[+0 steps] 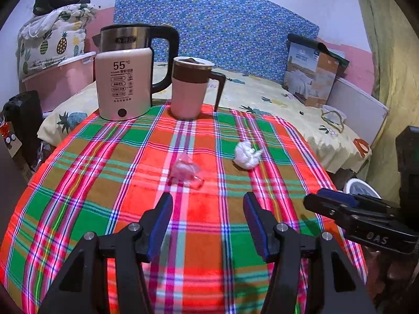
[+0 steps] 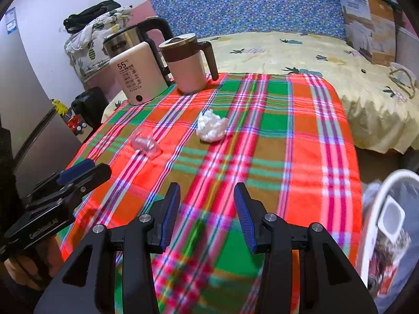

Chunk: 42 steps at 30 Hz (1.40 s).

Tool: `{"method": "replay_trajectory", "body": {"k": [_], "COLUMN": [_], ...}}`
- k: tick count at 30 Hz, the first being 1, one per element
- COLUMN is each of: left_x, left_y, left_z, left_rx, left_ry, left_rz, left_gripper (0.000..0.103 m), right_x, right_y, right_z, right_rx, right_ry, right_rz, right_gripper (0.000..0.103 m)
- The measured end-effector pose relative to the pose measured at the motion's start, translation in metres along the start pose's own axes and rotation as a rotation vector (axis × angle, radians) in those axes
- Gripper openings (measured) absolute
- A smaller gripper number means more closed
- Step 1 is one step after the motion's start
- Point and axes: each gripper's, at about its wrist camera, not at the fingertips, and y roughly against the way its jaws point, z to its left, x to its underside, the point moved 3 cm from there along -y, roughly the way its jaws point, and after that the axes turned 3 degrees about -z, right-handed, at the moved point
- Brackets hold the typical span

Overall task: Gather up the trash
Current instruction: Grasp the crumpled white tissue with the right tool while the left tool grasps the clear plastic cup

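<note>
A crumpled white tissue (image 1: pixel 246 155) (image 2: pixel 211 126) lies on the plaid tablecloth (image 1: pixel 110 183) (image 2: pixel 301 136). Left of it sits a crumpled clear plastic wrapper (image 1: pixel 186 172) (image 2: pixel 146 144). My left gripper (image 1: pixel 208 204) hovers open over the cloth, just short of the wrapper, with nothing between its fingers. My right gripper (image 2: pixel 207 195) is also open and holds nothing, nearer the table's front, with the tissue ahead of it. Each gripper shows in the other's view: the right gripper (image 1: pixel 337 204) at the right edge, the left gripper (image 2: pixel 78 172) at the left edge. A white bin (image 2: pixel 377 209) with trash stands at the table's right.
An electric kettle (image 1: pixel 123 78) (image 2: pixel 136 70) and a pink lidded mug (image 1: pixel 189 89) (image 2: pixel 187 62) stand at the table's far edge. Behind is a bed with a pineapple sheet (image 1: pixel 262 91) (image 2: pixel 301 52) and a cardboard box (image 1: pixel 311 73). A black bag (image 1: pixel 23 120) sits at the left.
</note>
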Motion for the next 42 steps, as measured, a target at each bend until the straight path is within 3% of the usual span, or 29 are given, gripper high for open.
{"method": "replay_trajectory", "body": {"k": [11,21,22,26,35,37,42], "left_x": [-0.009,-0.022,-0.023,-0.025,-0.023,-0.021,-0.018], "left_y": [-0.035,-0.060,-0.063,-0.075,-0.095,-0.098,-0.097], "left_z": [0.025,0.033,0.033,0.030,0.021,0.019,0.016], "left_rx": [-0.005,-0.001,0.001,0.008,-0.013,-0.023,-0.047], "left_ry": [0.067,0.065,0.064,0.067,0.028,0.012,-0.006], "left_rz": [0.046,0.066,0.070,0.092,0.125,0.137,0.141], "left_gripper": [0.058,0.058,0.058,0.059,0.059,0.053,0.053], "right_x": [-0.023,-0.038,-0.038,-0.037,-0.034,-0.033,-0.027], "right_y": [-0.053,-0.083,-0.085,-0.080,-0.064,-0.059,-0.044], "right_z": [-0.007,-0.010,-0.010,-0.008,-0.017,-0.018,-0.018], "right_rx": [0.016,0.001,0.000,0.003,-0.019,-0.022,-0.024], "right_ry": [-0.019,-0.043,-0.041,-0.021,-0.035,-0.036,-0.037], "right_rz": [0.040,0.055,0.055,0.045,0.028,0.021,0.002], "right_gripper": [0.045,0.045,0.037,0.029,0.027,0.027,0.027]}}
